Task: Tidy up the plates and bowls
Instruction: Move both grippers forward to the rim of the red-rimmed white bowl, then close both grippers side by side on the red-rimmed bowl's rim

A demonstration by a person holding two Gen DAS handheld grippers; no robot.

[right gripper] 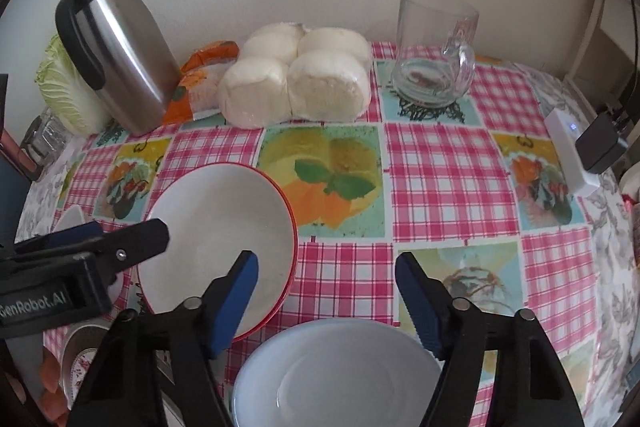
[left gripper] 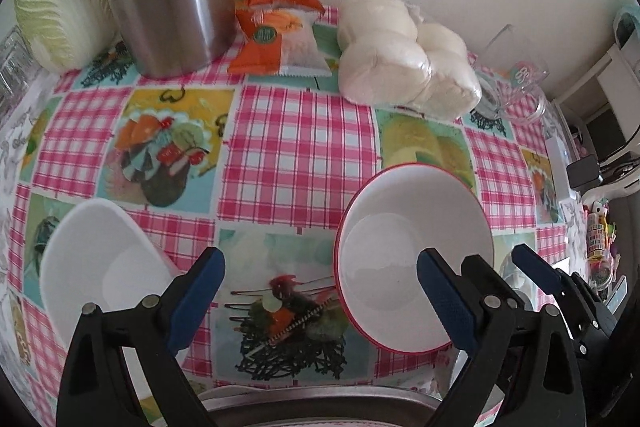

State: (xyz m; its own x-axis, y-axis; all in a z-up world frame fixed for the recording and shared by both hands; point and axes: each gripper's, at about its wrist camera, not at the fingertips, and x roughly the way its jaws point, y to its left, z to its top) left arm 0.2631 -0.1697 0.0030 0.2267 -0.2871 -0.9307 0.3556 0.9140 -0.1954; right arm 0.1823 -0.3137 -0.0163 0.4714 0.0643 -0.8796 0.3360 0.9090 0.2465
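Red-rimmed bowl point(left gripper: 414, 255) sits on the checked tablecloth point(left gripper: 296, 143), just ahead of both tools. Left gripper point(left gripper: 320, 291) is spread wide and holds nothing; its right finger lies over the bowl's near side, and a white bowl point(left gripper: 100, 267) lies off to its left. Right gripper point(right gripper: 326, 291) gapes empty too, over a pale plate point(right gripper: 336, 375), the red-rimmed bowl at its left finger

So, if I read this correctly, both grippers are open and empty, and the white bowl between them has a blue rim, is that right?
Nearly: the rim is red, not blue, as both wrist views show. The rest stands. The left gripper and the right gripper are open and empty, and the white bowl sits on the table between them.
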